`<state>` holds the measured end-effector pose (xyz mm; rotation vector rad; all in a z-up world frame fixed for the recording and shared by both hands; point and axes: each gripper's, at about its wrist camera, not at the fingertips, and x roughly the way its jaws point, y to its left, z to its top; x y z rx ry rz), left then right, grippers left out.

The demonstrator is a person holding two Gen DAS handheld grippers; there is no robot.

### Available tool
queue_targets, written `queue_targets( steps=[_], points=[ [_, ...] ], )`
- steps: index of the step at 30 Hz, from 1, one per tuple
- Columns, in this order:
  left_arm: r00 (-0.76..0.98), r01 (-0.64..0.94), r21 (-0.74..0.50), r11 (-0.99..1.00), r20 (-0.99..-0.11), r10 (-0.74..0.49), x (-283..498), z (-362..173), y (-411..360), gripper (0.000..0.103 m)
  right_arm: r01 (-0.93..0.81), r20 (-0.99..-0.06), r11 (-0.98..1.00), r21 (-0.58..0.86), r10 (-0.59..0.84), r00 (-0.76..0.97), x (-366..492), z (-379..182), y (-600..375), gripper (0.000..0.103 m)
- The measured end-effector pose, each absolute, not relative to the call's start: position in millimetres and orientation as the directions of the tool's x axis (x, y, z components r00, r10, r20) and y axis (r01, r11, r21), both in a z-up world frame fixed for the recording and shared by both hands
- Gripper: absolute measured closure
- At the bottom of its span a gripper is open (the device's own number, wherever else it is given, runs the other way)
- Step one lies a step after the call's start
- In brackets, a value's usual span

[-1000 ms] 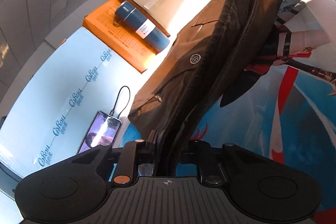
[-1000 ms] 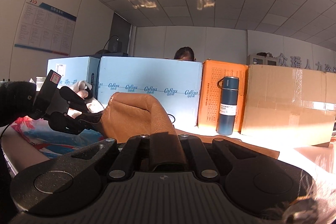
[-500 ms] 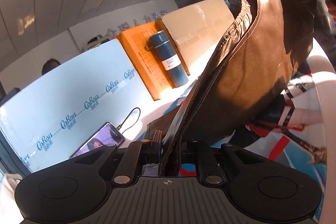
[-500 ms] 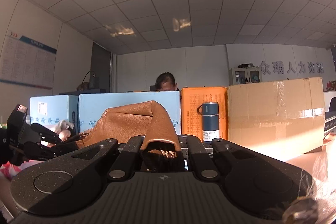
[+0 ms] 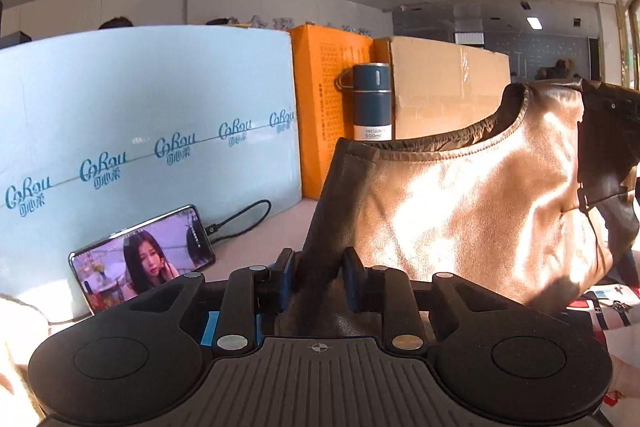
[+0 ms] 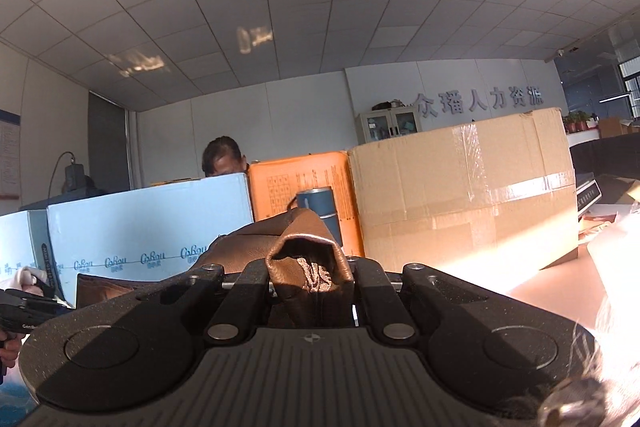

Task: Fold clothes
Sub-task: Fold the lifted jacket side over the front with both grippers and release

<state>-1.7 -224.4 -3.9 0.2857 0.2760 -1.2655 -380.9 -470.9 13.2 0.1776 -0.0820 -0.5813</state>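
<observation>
- Left wrist view: your left gripper (image 5: 318,277) is clamping a dark fold of the brown leather garment (image 5: 472,203) between its jaws; the garment is stretching rightward and slightly up, off the table (image 5: 256,247), toward your right gripper (image 5: 612,115) at its far end.
- Right wrist view: your right gripper (image 6: 314,291) is pinching a bunched end of the garment (image 6: 308,263), which is running leftward toward the left gripper (image 6: 28,311).
</observation>
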Motion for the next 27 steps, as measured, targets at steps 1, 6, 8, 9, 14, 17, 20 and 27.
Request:
queue_targets(
  steps=[1,6,8,9,14,17,20,27],
  points=[
    [0.285,0.957,0.056,0.285,-0.371,-0.884,1,-8,-233,0.083,0.546,0.008,0.815,0.195,-0.558,0.830,-376,11,-478,0.098],
    [0.330,0.937,0.045,0.346,-0.435,-0.838,8,-25,-260,0.085,0.576,-0.110,0.786,0.224,-0.567,0.816,-345,-5,-518,0.098],
    [0.352,0.926,0.039,0.374,-0.446,-0.823,11,-29,-267,0.085,0.598,-0.170,0.761,0.250,-0.574,0.801,-336,-15,-535,0.098],
    [0.360,0.921,0.033,0.387,-0.449,-0.818,12,-30,-270,0.085,0.604,-0.188,0.753,0.263,-0.574,0.797,-334,-19,-541,0.098],
    [0.379,0.900,-0.010,0.435,-0.471,-0.796,21,-36,-282,0.085,0.650,-0.270,0.695,0.307,-0.591,0.760,-324,-38,-564,0.094],
    [0.386,0.887,-0.033,0.460,-0.494,-0.779,29,-40,-288,0.084,0.744,-0.350,0.591,0.311,-0.657,0.668,-322,-42,-576,0.044],
    [0.381,0.877,-0.073,0.475,-0.498,-0.779,36,-43,-288,0.079,0.850,-0.368,0.454,0.265,-0.768,0.525,-328,-40,-573,0.028],
    [0.436,0.797,-0.186,0.574,-0.480,-0.761,43,-29,-264,0.035,0.797,-0.313,0.479,0.369,-0.743,0.591,-348,-30,-533,0.010]
  ],
)
